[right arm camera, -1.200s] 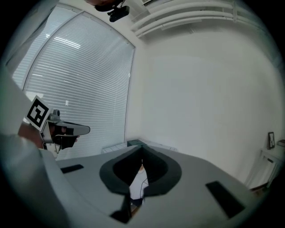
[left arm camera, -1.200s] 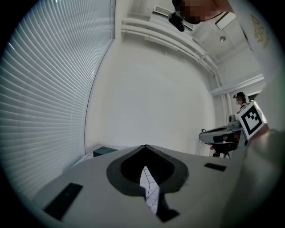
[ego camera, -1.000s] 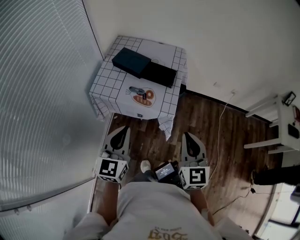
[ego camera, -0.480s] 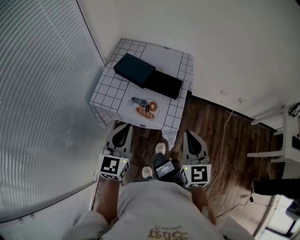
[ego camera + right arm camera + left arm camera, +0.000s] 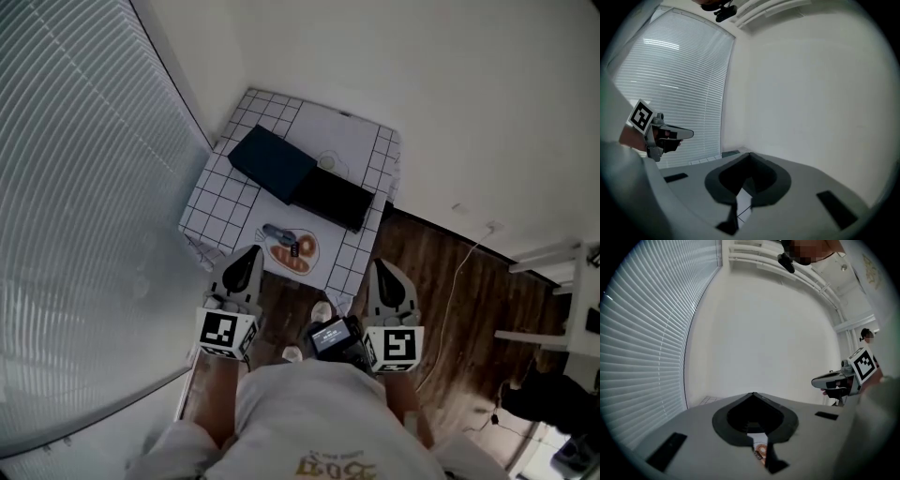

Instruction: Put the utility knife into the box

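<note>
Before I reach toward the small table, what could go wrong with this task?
The left gripper and right gripper are both shut; reaching so could push the grey utility knife instead of grasping it.
The knife lies near the front edge of the white checked tablecloth; a nudge may drop it.
The dark blue box part lies against the black part; the opening is unclear.

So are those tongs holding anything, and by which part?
Nothing. The left tongs and right tongs are shut and empty; the grey utility knife lies on the checked-cloth table.

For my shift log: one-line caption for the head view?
Left gripper and right gripper, shut, short of table with knife and box.
</note>
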`<action>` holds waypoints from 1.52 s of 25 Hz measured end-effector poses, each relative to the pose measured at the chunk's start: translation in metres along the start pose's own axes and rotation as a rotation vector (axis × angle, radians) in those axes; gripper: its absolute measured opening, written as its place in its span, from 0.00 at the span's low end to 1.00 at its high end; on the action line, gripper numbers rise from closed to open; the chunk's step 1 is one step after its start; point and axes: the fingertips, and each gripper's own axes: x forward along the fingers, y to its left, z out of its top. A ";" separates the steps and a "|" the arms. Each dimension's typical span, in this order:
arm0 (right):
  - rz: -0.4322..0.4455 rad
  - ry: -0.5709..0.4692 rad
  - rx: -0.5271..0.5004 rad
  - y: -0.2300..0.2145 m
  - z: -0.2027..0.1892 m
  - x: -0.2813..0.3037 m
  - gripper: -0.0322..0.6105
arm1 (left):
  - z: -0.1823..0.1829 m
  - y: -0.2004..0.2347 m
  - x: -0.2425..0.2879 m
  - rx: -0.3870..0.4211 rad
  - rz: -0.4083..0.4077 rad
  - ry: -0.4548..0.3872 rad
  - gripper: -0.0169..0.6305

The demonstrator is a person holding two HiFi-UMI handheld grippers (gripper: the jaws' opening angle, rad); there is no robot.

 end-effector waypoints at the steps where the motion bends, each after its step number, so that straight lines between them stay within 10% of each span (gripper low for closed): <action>1: 0.002 0.005 0.004 -0.004 -0.002 0.005 0.06 | -0.001 0.003 0.005 0.000 0.006 0.006 0.04; 14: 0.041 0.044 0.030 -0.036 -0.022 0.048 0.06 | -0.019 0.017 0.057 0.052 0.009 0.079 0.04; 32: -0.062 0.183 0.052 -0.052 -0.058 0.092 0.06 | -0.057 0.046 0.106 0.146 -0.199 0.219 0.04; 38: -0.108 0.249 0.078 -0.049 -0.078 0.109 0.06 | -0.099 0.042 0.123 0.397 -0.337 0.315 0.04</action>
